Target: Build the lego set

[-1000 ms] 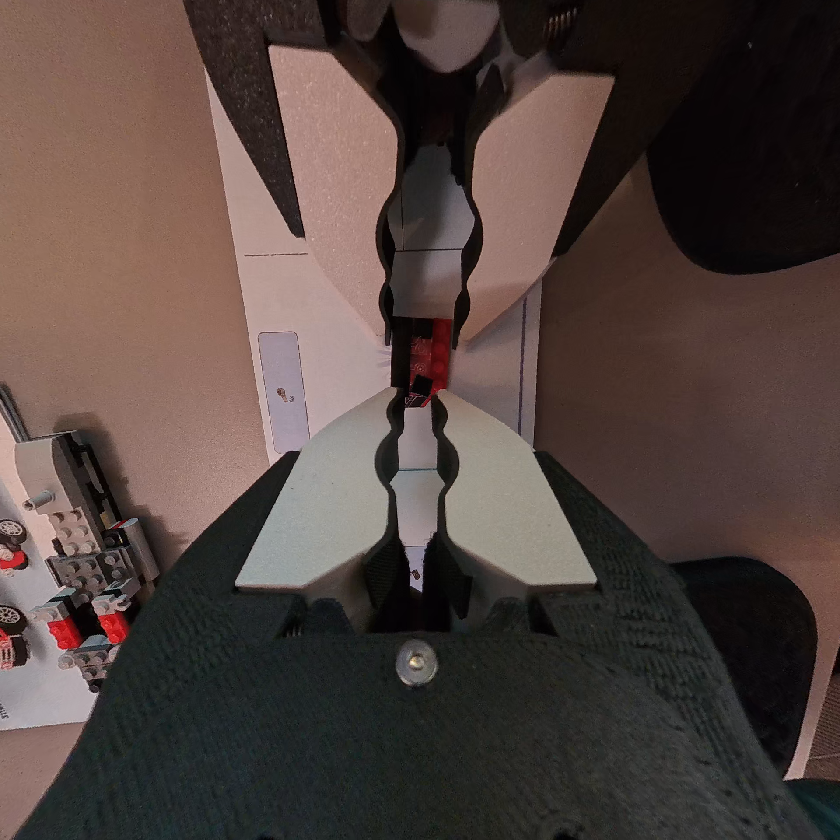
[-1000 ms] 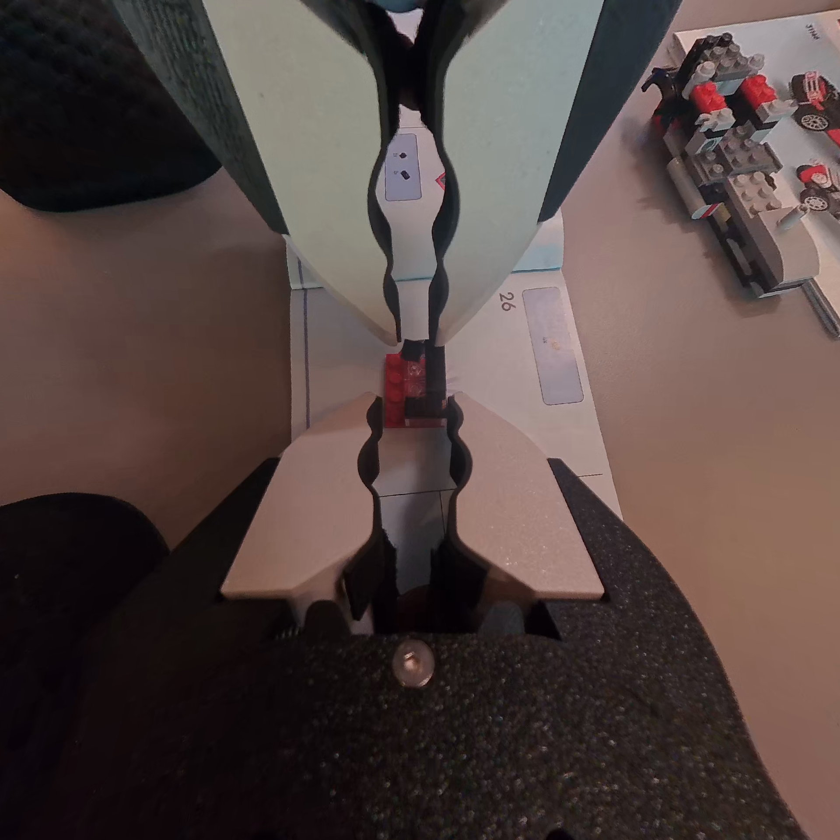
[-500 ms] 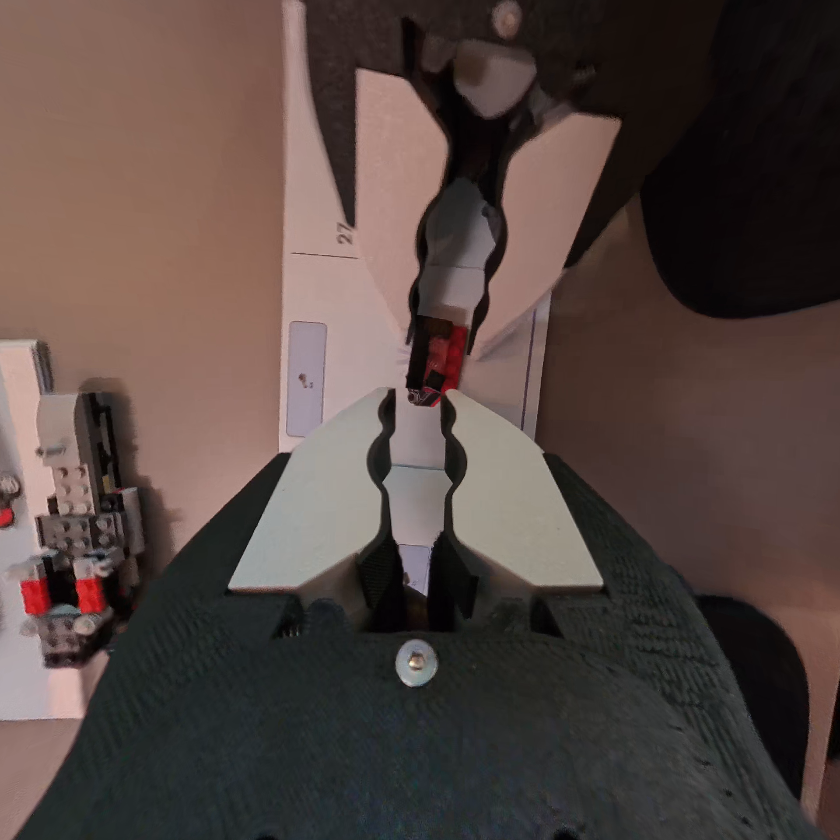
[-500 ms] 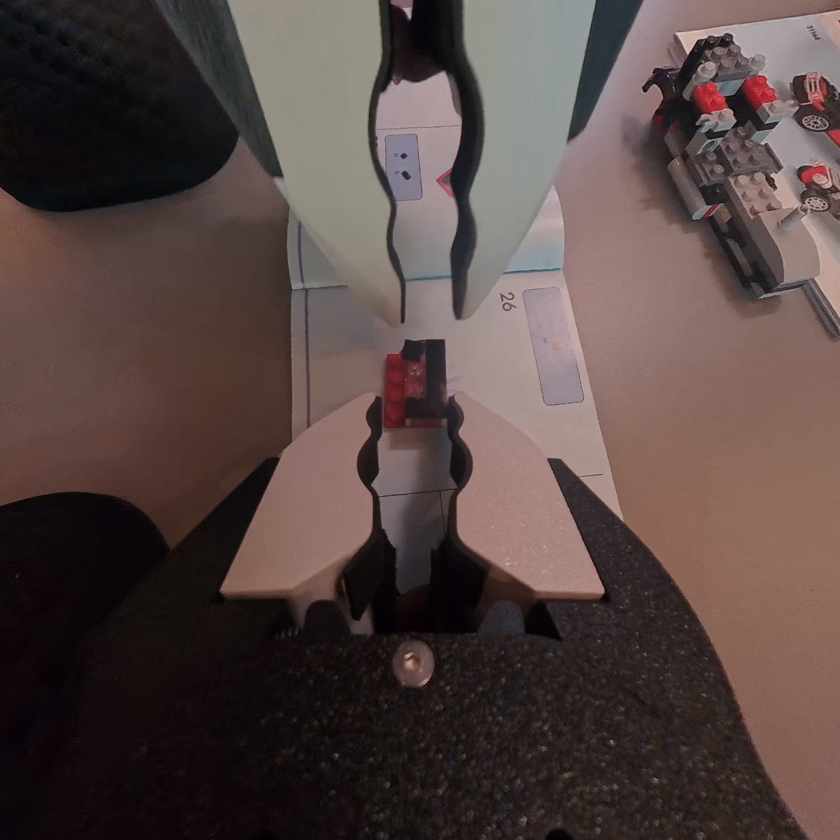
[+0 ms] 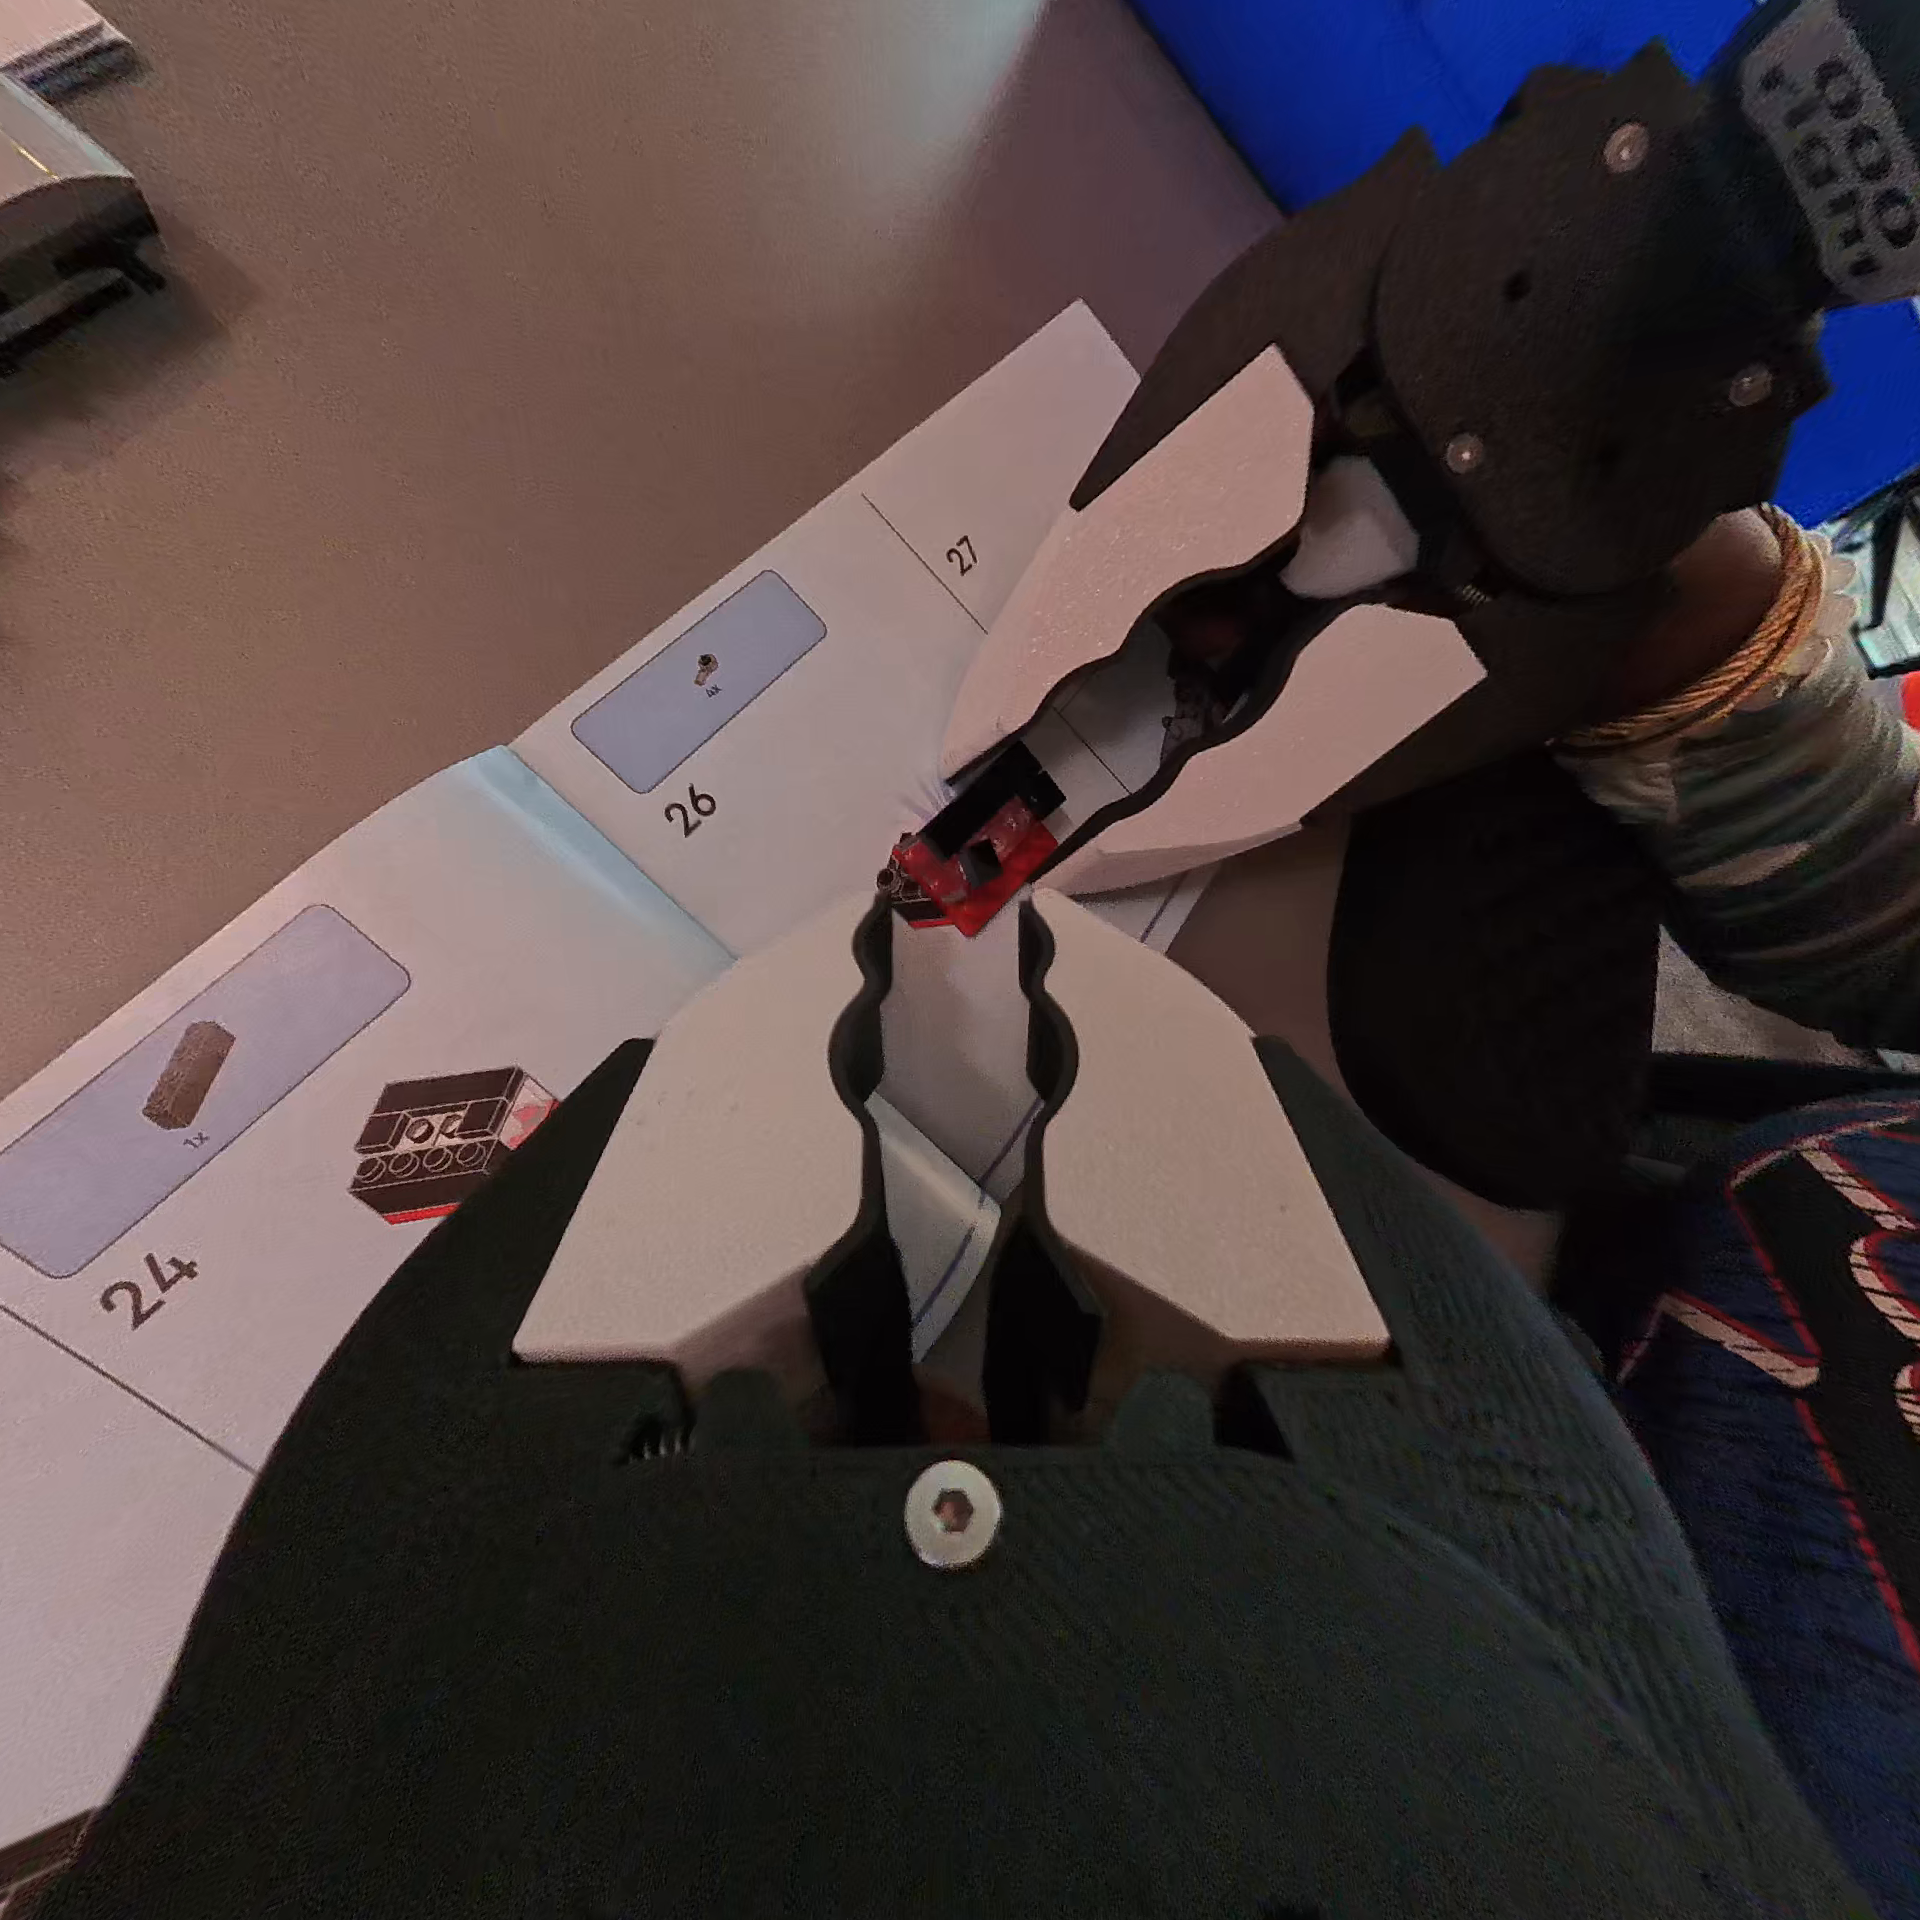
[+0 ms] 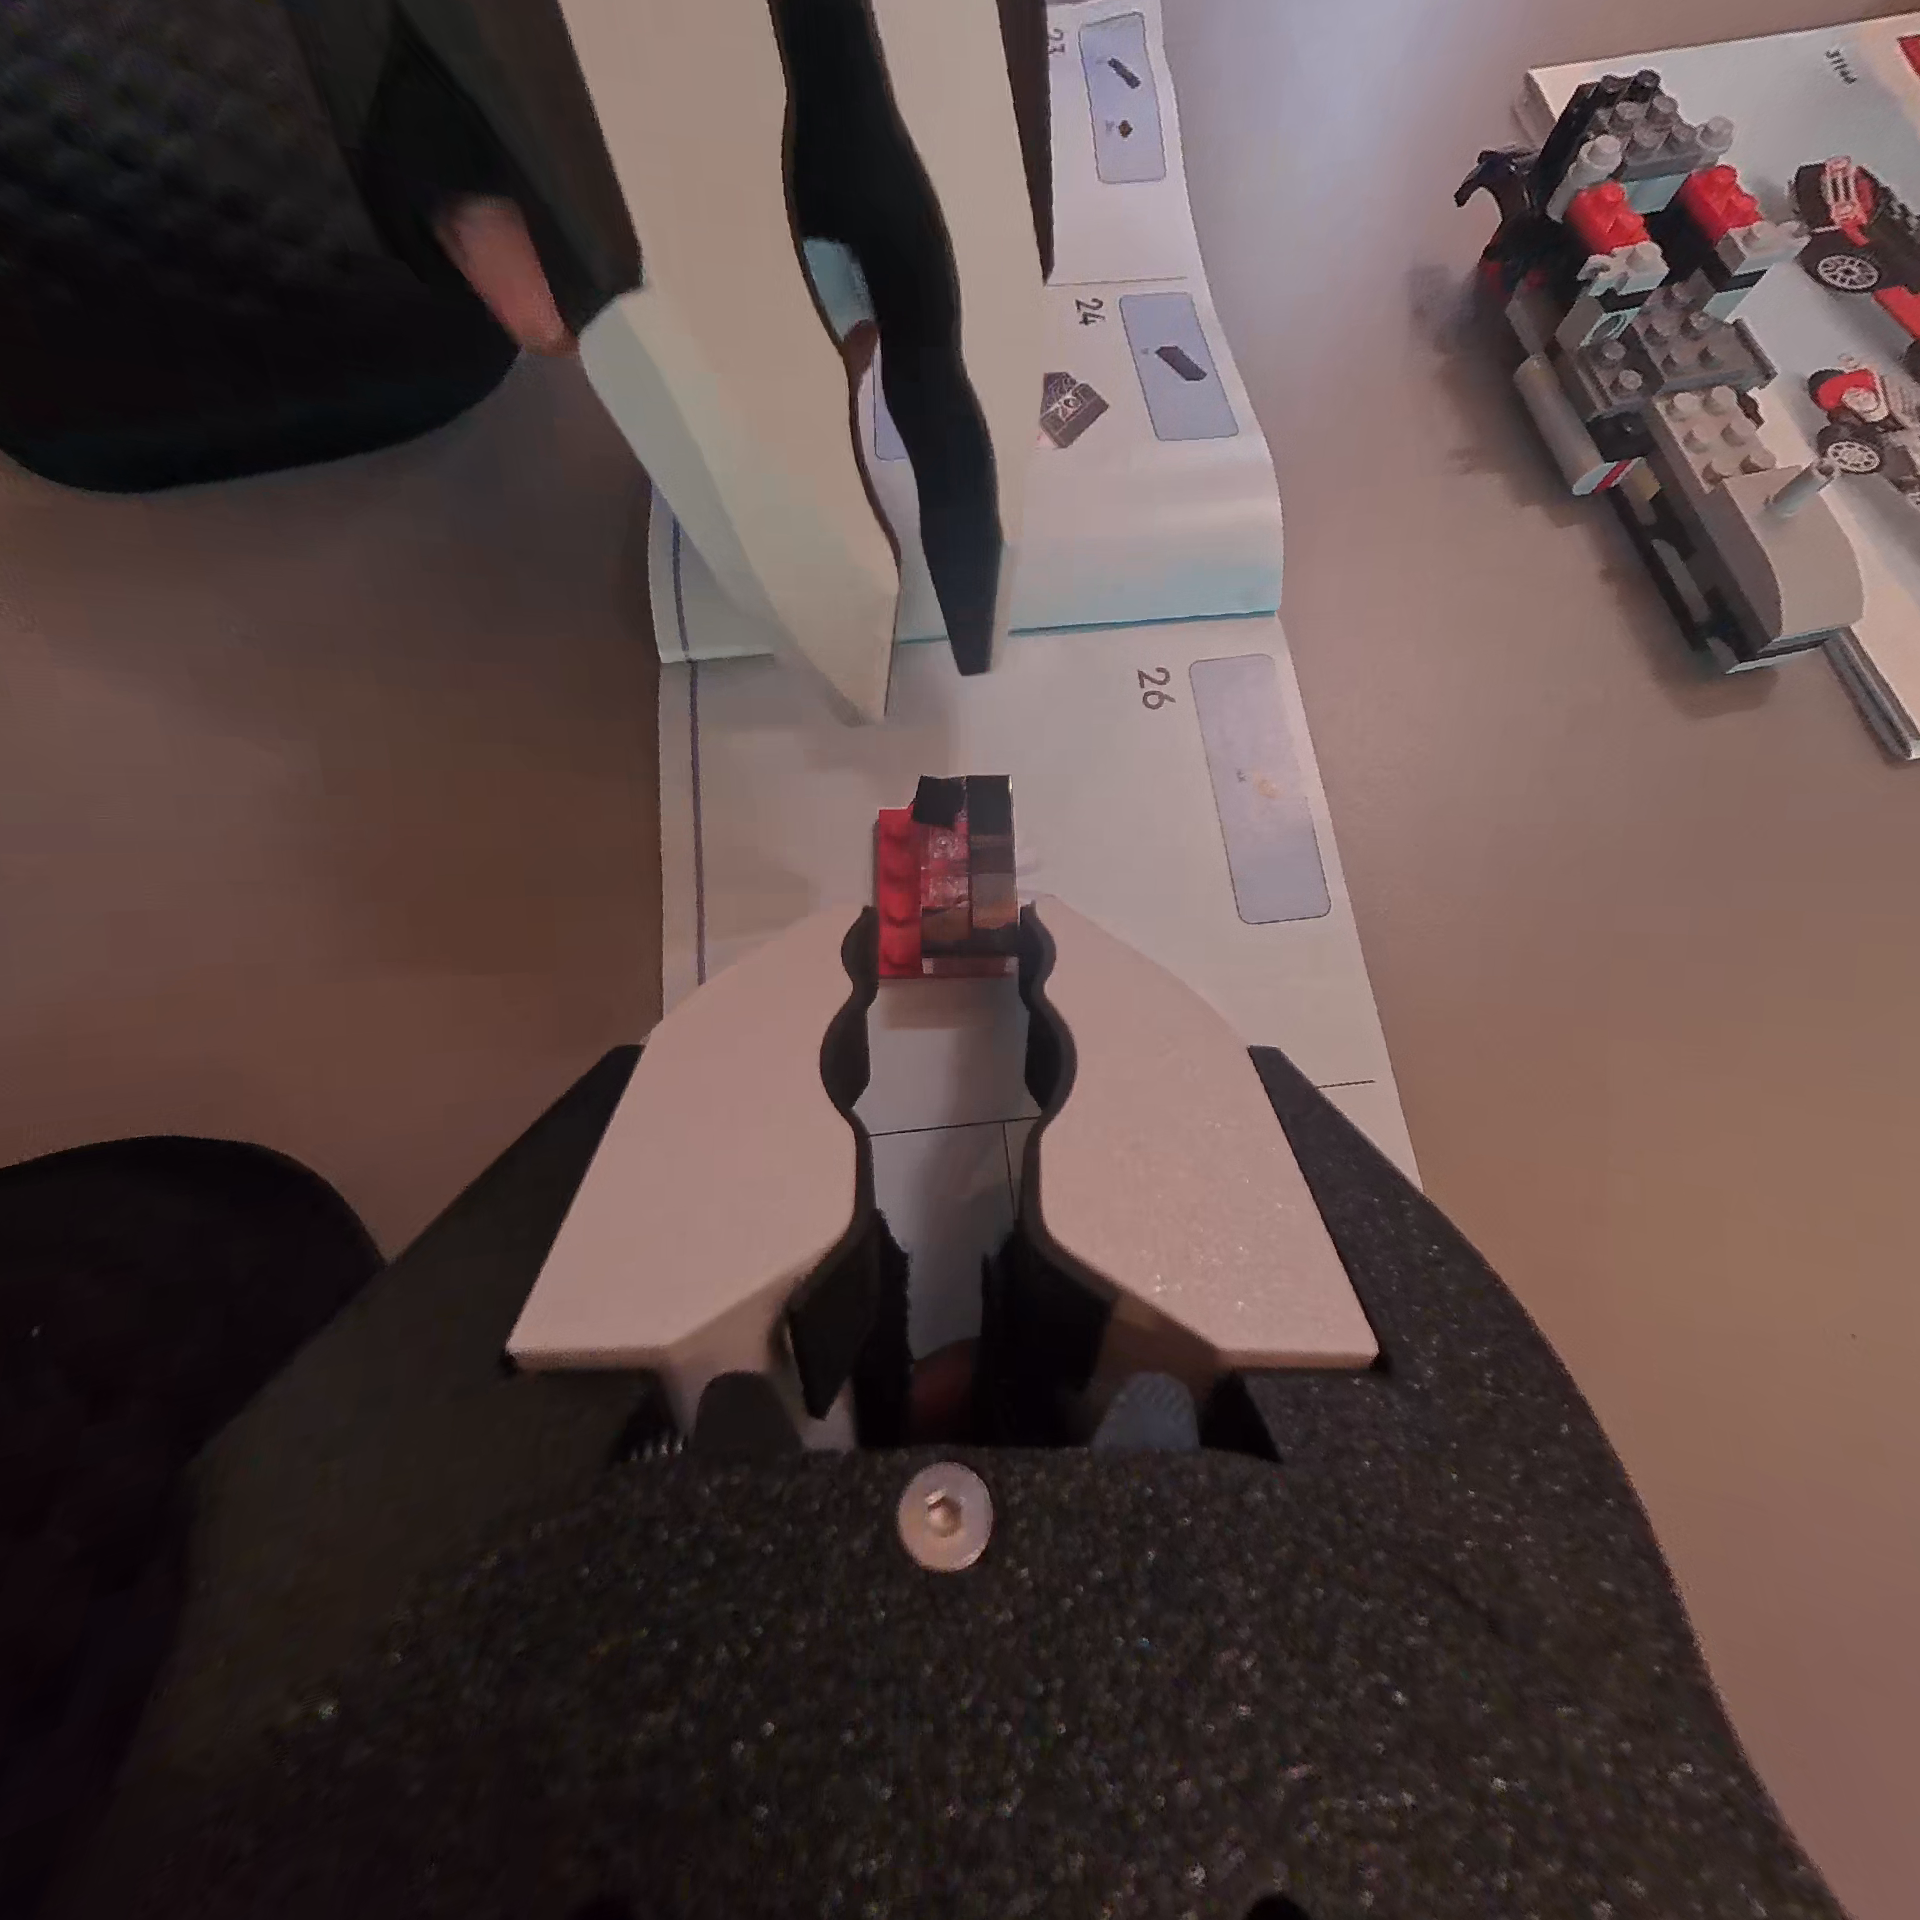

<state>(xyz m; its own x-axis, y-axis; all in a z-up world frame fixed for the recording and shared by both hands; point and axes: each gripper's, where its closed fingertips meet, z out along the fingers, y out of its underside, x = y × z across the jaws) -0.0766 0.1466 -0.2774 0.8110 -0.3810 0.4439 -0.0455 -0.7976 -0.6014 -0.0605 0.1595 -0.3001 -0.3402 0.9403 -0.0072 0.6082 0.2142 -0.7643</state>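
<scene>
At the left of the right wrist view, your left gripper point(image 6: 925, 691) hangs released and holding nothing, just beyond the small red-and-black brick assembly point(image 6: 948, 885). Your right gripper point(image 6: 945, 920) is clenched on that assembly by its near end only, above the open instruction booklet point(image 6: 1164, 582). With so shallow a hold, pressing on a piece from the far side could pivot it out of the tips or pop its small black bricks loose. Further right, the partly built vehicle point(image 6: 1673, 384) lies on another sheet. The surface is a plain tan tabletop point(image 6: 312, 790); the room is dim.
</scene>
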